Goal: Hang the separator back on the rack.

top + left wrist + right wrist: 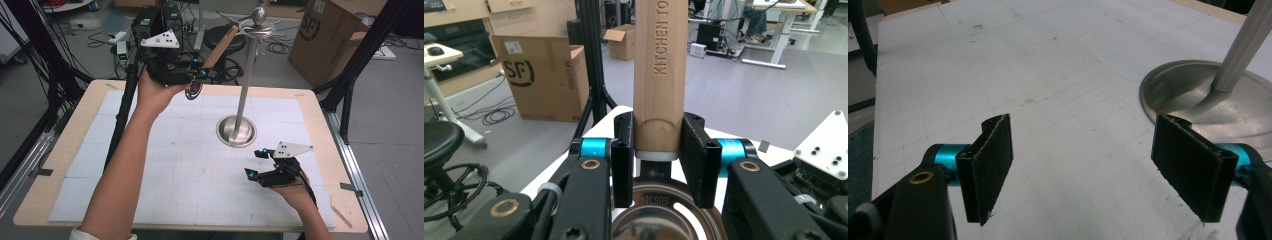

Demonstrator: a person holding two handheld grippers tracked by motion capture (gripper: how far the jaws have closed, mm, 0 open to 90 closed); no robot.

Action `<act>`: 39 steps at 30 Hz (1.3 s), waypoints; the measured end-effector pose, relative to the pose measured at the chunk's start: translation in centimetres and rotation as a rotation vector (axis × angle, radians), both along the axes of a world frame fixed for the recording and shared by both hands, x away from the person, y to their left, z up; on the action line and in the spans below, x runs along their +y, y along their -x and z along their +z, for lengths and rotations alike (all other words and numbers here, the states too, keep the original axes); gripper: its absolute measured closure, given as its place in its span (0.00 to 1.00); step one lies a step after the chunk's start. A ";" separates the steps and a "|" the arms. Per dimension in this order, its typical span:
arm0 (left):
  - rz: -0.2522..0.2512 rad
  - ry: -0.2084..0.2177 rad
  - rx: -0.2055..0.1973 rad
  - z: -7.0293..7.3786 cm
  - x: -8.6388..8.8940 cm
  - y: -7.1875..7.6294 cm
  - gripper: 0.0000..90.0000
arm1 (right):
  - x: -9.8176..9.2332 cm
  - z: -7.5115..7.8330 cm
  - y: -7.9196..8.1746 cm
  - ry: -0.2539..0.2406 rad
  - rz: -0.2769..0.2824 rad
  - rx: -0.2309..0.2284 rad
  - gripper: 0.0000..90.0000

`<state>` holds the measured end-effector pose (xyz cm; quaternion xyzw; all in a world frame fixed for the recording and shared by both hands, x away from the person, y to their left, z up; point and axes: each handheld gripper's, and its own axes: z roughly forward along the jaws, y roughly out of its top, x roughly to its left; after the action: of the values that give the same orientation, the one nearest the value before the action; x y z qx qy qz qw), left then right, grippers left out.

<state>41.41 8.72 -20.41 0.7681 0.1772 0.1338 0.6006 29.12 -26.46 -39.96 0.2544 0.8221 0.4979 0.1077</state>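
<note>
My left gripper (pixel 197 76) is held high over the table's far edge, shut on a kitchen utensil with a wooden handle (pixel 220 46) and a steel head (pixel 193 90) that hangs below the jaws. In the left gripper view the handle (pixel 660 70) rises between the two pads, and the steel bowl (pixel 659 215) stamped SUS304 lies beneath. The handle's tip points toward the top of a steel utensil stand (pixel 248 70) with a ball finial (pixel 259 15) and a round base (pixel 236 131). My right gripper (pixel 255 164) rests low at the right front, open, nothing between its pads (pixel 990 165).
A white gridded mat (pixel 200 165) covers the wooden table (pixel 65 150). A black tripod leg (pixel 122 110) crosses the left side. Beyond the table stand a stool (pixel 226 37), a cardboard box (pixel 330 35) and floor cables. The stand's base (pixel 1193 95) is close ahead of the right gripper.
</note>
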 end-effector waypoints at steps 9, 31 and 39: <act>0.006 -0.011 0.013 -0.4 -0.5 -0.4 0.77 | 0.0 0.0 0.1 0.001 0.001 0.000 0.27; 0.005 -0.053 0.054 -1.3 -2.5 -1.5 0.77 | 0.3 0.2 0.1 -0.006 0.016 -0.010 0.27; 0.002 -0.069 0.058 -1.3 -2.6 -1.7 0.76 | 0.4 0.2 0.2 -0.005 0.015 -0.004 0.27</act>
<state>43.11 6.11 -21.69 0.7917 0.1905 0.1180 0.5684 28.95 -26.05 -39.73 0.2474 0.8224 0.5015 0.1049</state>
